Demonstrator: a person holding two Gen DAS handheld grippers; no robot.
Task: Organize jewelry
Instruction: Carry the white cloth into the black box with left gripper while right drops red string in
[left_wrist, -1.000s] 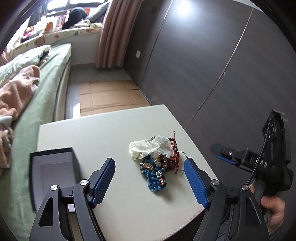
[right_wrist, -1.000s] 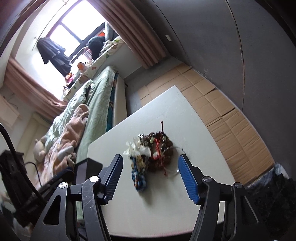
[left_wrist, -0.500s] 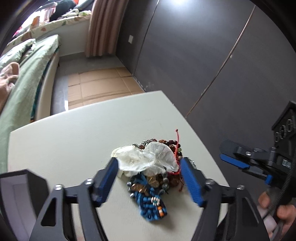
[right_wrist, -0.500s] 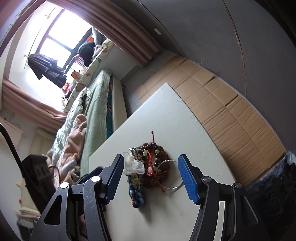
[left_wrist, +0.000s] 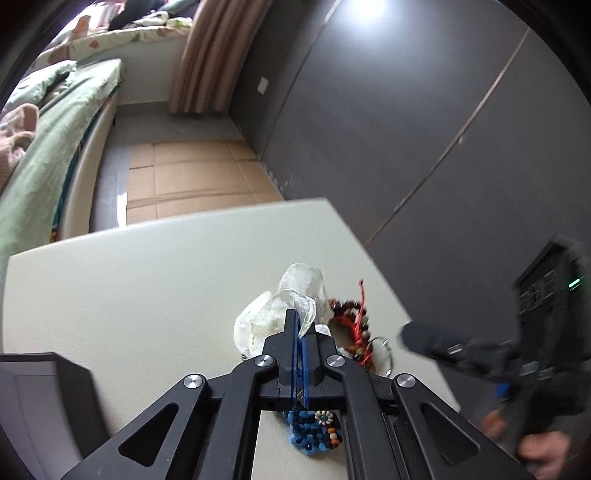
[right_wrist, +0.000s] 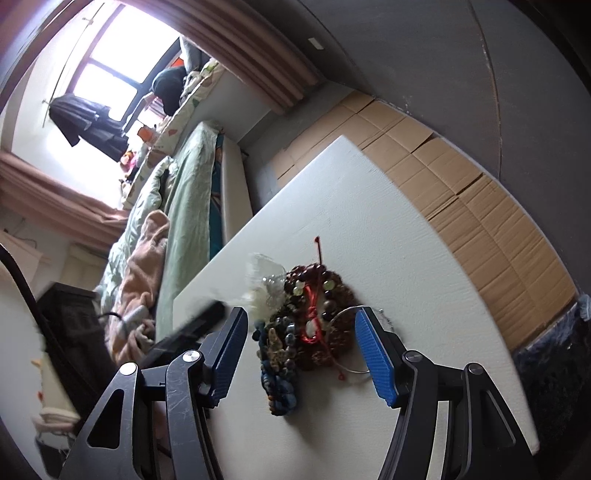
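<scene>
Your left gripper (left_wrist: 297, 332) is clamped on the clear plastic wrap (left_wrist: 280, 314) atop the jewelry pile (right_wrist: 306, 325). Your right gripper (right_wrist: 299, 350) hangs open, straddling that pile on the white table (left_wrist: 147, 277). Beyond lie cardboard flooring (left_wrist: 192, 173), a green bed (left_wrist: 44, 140), pink curtains (left_wrist: 207, 55) and dark panel walls (left_wrist: 406, 129).

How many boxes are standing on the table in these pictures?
1. The dark open box sits at the table's near left edge in the left wrist view, apart from the jewelry pile. The right wrist view shows no other; gripper parts may hide more.
</scene>
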